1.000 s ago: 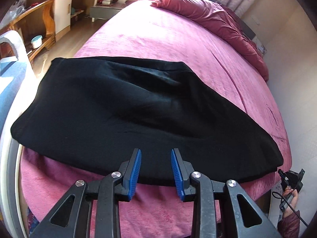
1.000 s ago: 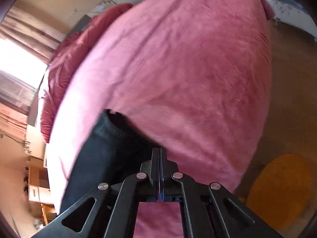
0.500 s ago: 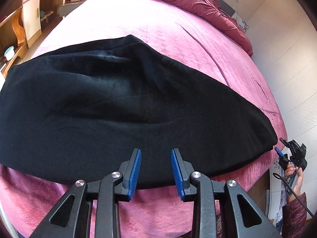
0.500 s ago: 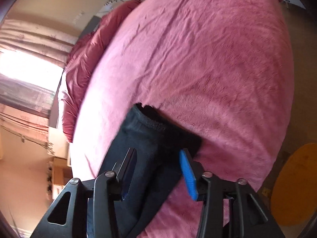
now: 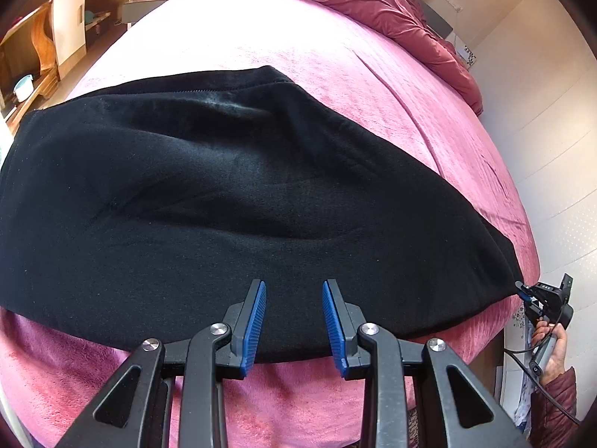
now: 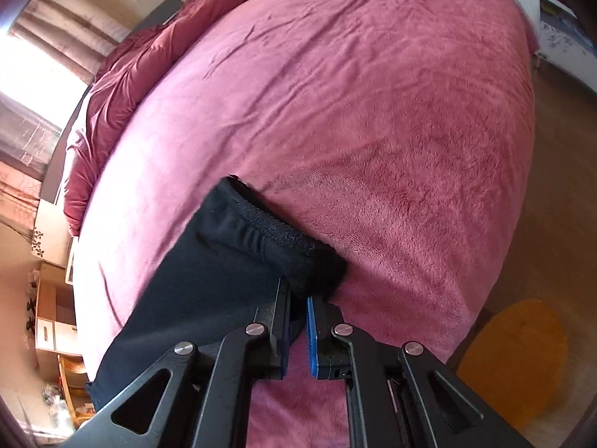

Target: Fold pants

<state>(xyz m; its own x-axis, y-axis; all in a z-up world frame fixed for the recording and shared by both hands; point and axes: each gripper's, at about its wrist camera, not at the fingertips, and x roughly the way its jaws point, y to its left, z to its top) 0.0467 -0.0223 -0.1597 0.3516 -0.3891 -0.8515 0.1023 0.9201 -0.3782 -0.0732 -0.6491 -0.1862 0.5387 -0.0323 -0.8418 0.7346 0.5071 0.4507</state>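
Currently the black pants [image 5: 231, 201] lie spread flat across the pink bed [image 5: 291, 56], near its foot edge, well away from the red duvet [image 5: 377, 3] bunched at the head. Left gripper [image 5: 294, 323] hovers over the near edge of the pants, jaws partly apart, nothing between them. Right gripper [image 6: 297, 330] has just been closing; its jaws stand narrow, pinching the ribbed cuff [image 6: 294, 246] at the end of the pants. Fabric looks soft, thick, fleecy, limp: likely light, prone to sag and drag on the plush cover. Best hold: the cuff and hem edges, both layers together.
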